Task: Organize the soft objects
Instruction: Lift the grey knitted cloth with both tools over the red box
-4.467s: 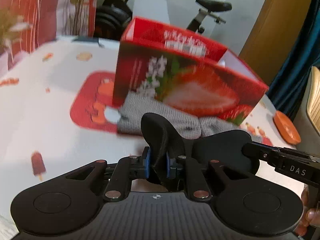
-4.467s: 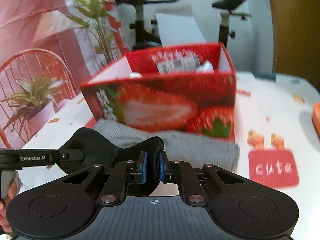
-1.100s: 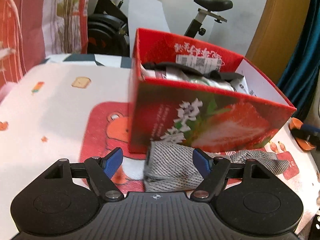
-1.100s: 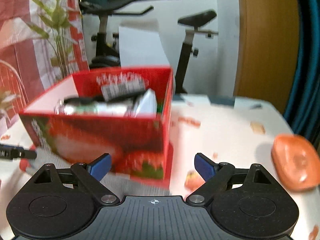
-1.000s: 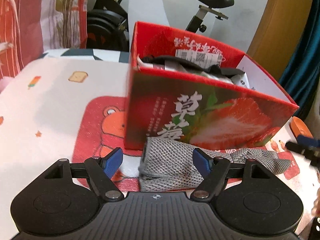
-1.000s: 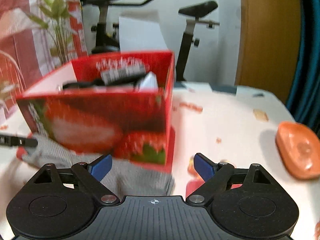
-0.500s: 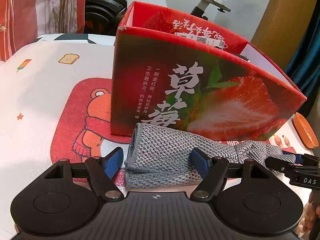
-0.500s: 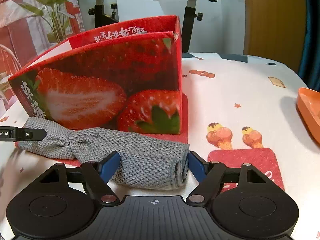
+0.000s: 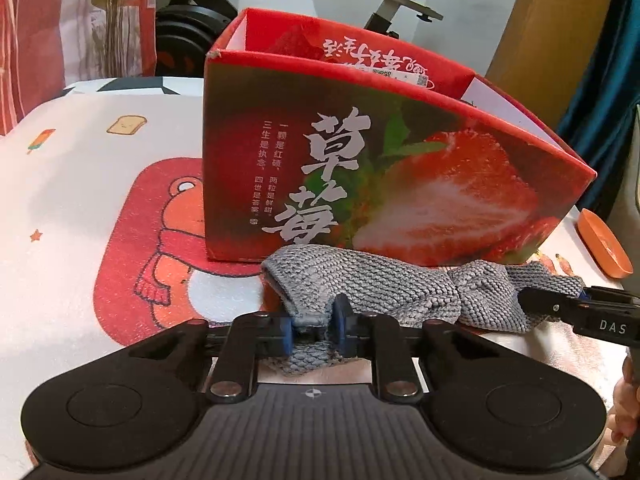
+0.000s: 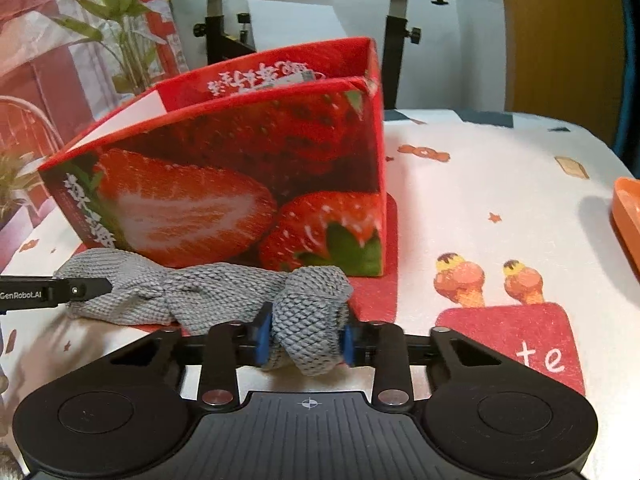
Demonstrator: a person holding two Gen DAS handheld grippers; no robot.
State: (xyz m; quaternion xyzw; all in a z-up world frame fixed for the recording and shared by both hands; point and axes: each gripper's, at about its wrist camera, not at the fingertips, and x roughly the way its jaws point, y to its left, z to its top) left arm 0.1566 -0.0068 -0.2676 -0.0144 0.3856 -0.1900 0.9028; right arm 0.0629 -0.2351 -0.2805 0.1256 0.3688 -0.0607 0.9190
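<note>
A grey knitted cloth (image 9: 384, 284) lies on the table in front of a red strawberry box (image 9: 400, 184). My left gripper (image 9: 314, 330) is shut on the cloth's left end. My right gripper (image 10: 305, 340) is shut on the cloth's right end (image 10: 308, 320), which bunches between its blue pads. The cloth stretches between the two grippers along the box front (image 10: 224, 200). The right gripper's finger shows in the left wrist view (image 9: 576, 312), and the left one in the right wrist view (image 10: 52, 290). The box contents are mostly hidden.
A red bear mat (image 9: 160, 232) lies under the box on a white patterned tablecloth (image 10: 500, 184). An orange dish (image 10: 628, 216) sits at the right table edge. Exercise bikes (image 10: 404, 8) and a plant (image 10: 108, 28) stand behind the table.
A black soft item held by both grippers earlier is gone from them. Both grippers came down open to the grey cloth, and have now closed on its two ends.
</note>
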